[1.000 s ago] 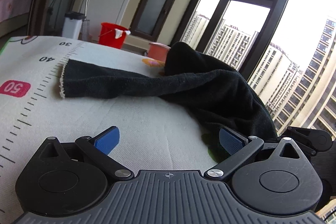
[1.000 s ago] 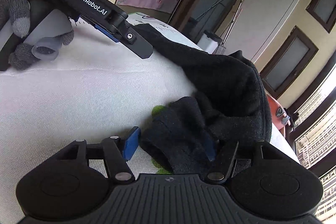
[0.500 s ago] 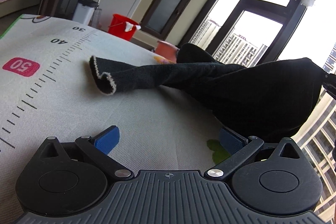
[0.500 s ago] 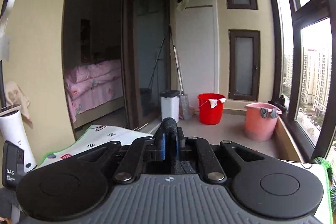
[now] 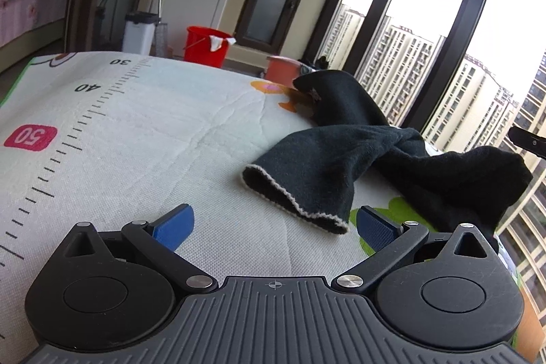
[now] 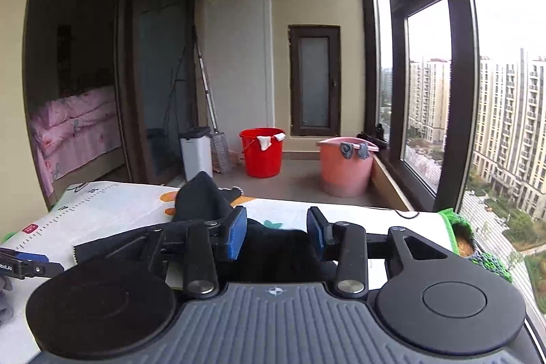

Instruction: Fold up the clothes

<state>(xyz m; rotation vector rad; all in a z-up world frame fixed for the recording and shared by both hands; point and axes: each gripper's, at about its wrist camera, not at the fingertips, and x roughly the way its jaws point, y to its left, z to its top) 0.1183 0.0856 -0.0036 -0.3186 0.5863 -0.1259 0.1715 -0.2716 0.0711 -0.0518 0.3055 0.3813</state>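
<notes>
left gripper [image 5: 273, 220]: jaws spread wide, nothing between the blue pads [image 5: 174, 222]; it sits low over the printed mat [image 5: 136, 142], facing the sleeve end.
right gripper [image 6: 275, 232]: jaws parted, released; black cloth lies under and between the pads but is not pinched.
black garment [image 5: 341, 159]: crumpled and twisted on the mat toward its window-side edge; one sleeve runs toward the left gripper, another part rises at the far edge.
sleeve cuff [image 5: 297, 200]: open, pale-stitched rim, just ahead of the left gripper's right pad, apart from it.
mat: white, with a ruler scale and a red "50" label [image 5: 30, 136] near its left edge.
background: red bucket [image 6: 262, 151] and pink bucket [image 6: 346, 166] on the floor beyond the mat's far edge, near the window [image 6: 430, 91].
</notes>
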